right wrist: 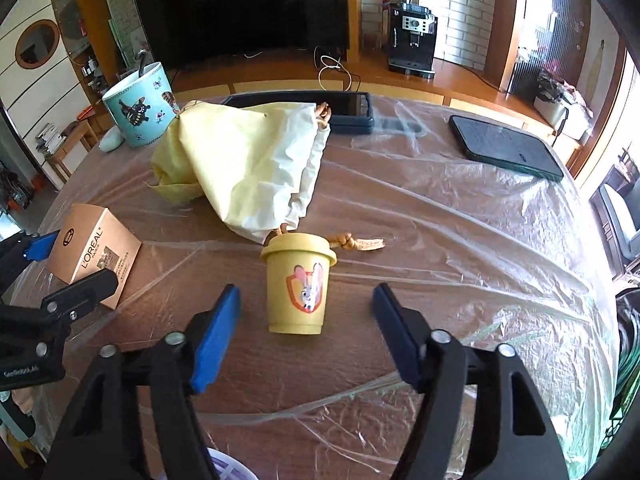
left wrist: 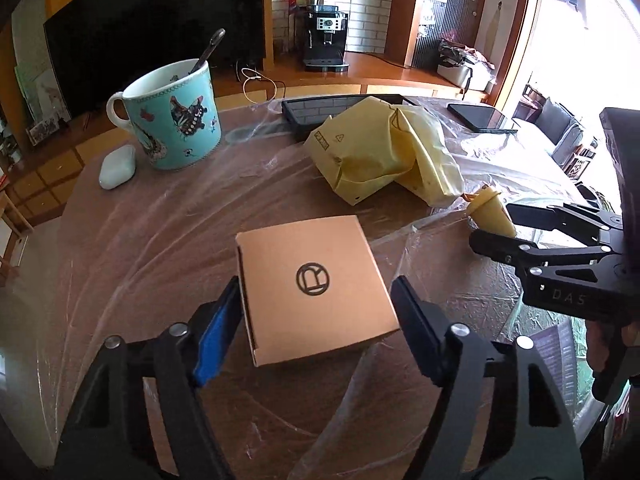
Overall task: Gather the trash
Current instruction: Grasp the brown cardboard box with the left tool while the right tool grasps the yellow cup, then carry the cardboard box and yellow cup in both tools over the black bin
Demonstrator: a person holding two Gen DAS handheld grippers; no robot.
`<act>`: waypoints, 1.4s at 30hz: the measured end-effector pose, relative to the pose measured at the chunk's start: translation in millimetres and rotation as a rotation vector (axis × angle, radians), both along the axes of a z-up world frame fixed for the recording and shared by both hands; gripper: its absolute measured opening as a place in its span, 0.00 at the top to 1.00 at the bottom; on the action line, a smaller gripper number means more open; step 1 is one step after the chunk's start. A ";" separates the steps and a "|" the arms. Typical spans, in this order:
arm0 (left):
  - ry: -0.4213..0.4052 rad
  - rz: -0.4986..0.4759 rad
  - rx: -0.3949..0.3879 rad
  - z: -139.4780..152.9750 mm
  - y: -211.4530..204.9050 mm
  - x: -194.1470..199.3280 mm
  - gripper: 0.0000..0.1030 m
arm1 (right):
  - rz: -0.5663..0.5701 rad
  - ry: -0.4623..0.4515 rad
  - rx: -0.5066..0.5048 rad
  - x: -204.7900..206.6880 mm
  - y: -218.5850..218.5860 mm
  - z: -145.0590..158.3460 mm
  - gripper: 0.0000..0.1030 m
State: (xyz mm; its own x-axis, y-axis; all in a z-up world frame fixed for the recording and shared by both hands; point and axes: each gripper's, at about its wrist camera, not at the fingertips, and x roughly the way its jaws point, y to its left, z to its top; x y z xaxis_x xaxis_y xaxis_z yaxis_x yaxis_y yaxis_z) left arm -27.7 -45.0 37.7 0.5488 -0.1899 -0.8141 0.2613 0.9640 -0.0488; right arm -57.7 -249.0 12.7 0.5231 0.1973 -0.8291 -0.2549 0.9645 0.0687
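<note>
A small brown cardboard box (left wrist: pixel 316 284) with a round logo lies on the plastic-covered table, between the open fingers of my left gripper (left wrist: pixel 316 312); touching cannot be told. It also shows in the right wrist view (right wrist: pixel 94 250). A small yellow lidded cup (right wrist: pixel 298 284) with a cartoon rabbit stands just ahead of my open right gripper (right wrist: pixel 306 316), its base between the fingertips. In the left wrist view the cup (left wrist: pixel 490 212) sits between the right gripper's fingers (left wrist: pixel 500 248). A crumpled yellow bag (right wrist: pixel 248 172) lies behind the cup.
A turquoise mug (left wrist: pixel 176 120) with a spoon and a pale pebble-like case (left wrist: pixel 117 166) stand at the far left. A dark tray (right wrist: pixel 348 110) and a black tablet (right wrist: pixel 508 148) lie at the back. The table edge (left wrist: pixel 52 240) curves round at left.
</note>
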 end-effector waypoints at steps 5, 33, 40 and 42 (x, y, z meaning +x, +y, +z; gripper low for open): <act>-0.002 -0.004 -0.030 1.3 2.4 -3.8 0.43 | 0.022 -0.010 0.009 -4.8 0.3 2.1 0.71; -0.052 -0.062 -0.049 31.0 1.7 -52.2 0.43 | 0.064 -0.081 0.140 -64.4 -20.2 38.5 0.72; -0.056 -0.070 -0.057 35.6 1.5 -71.1 0.43 | 0.096 -0.101 0.164 -90.8 -21.3 48.3 0.72; -0.060 -0.074 -0.059 37.6 1.5 -77.2 0.43 | 0.106 -0.106 0.167 -99.4 -20.2 50.9 0.72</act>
State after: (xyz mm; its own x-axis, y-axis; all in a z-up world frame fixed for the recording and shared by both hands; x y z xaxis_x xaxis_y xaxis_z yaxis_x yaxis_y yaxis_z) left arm -104.9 -43.4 75.2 0.5789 -0.2788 -0.7662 0.3359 0.9378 -0.0874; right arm -157.1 -269.2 63.6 0.5746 0.3856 -0.7219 -0.3684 0.9095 0.1925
